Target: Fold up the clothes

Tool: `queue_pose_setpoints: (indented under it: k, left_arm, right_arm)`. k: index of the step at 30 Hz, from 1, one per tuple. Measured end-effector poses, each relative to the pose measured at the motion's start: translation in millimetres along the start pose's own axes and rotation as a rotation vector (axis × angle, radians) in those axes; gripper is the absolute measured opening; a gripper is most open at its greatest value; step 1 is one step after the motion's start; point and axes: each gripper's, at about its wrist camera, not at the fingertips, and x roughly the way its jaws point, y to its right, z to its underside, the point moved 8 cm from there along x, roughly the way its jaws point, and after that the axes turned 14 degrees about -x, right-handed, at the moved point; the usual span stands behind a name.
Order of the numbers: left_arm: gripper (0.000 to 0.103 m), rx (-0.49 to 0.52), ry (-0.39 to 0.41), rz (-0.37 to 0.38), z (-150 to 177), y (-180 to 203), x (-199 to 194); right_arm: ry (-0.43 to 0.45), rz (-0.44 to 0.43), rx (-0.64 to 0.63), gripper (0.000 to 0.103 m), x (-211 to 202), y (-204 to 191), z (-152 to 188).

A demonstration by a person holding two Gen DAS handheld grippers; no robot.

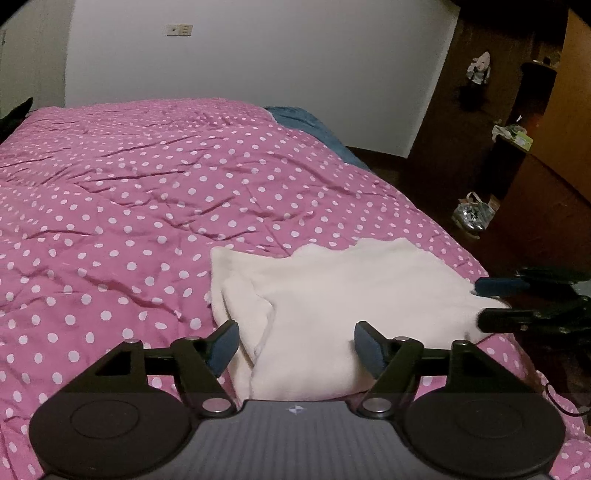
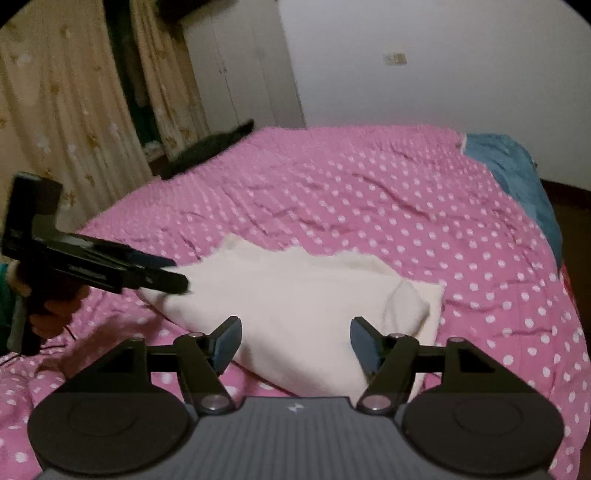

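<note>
Left claw [image 1: 295, 345] at frame bottom gapes wide, empty, straddling the near edge of the cream garment [image 1: 332, 314], prob lining up a grab. Garment lies bunched on the pink dotted bed [image 1: 147, 184], lower-centre. Right claw [image 1: 480, 304], mid-right, also spread at its far corner, nothing pinched yet.

There is one white cloth [image 1: 332, 314], folded, low in the left wrist view at about 5 o'clock. It lies on one pink blanket with white dots [image 1: 129, 203]. One blue cover [image 1: 306, 125] peeks out at 1 o'clock. There are two grippers: the left gripper [image 1: 295, 341] at 6 o'clock and the right gripper [image 1: 480, 302] at 4 o'clock. One wall plate [image 1: 179, 29] sits at 11 o'clock.
</note>
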Motion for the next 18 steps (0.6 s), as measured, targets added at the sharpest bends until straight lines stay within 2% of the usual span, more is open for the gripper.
queue_pose_setpoints:
  k: [3, 9, 15, 18]
  left_arm:
    - [0.076, -0.003, 0.005, -0.007, -1.2, -0.8, -0.3]
    - [0.076, -0.009, 0.000, -0.021, -0.7, -3.6, 0.5]
    - [0.079, -0.018, 0.013, -0.040, -7.0, -7.0, -2.6]
    - [0.079, -0.023, 0.007, -0.053, -8.0, -8.8, -0.7]
  right_arm:
    - [0.016, -0.027, -0.019, 0.072, -7.3, -10.0, -2.5]
    - [-0.074, -0.046, -0.005, 0.072, 2.8, -12.6, 21.6]
    - [-0.043, -0.064, 0.016, 0.074, -7.3, -9.9, 13.8]
    - [-0.071, -0.081, 0.035, 0.074, -0.4, -8.9, 21.8]
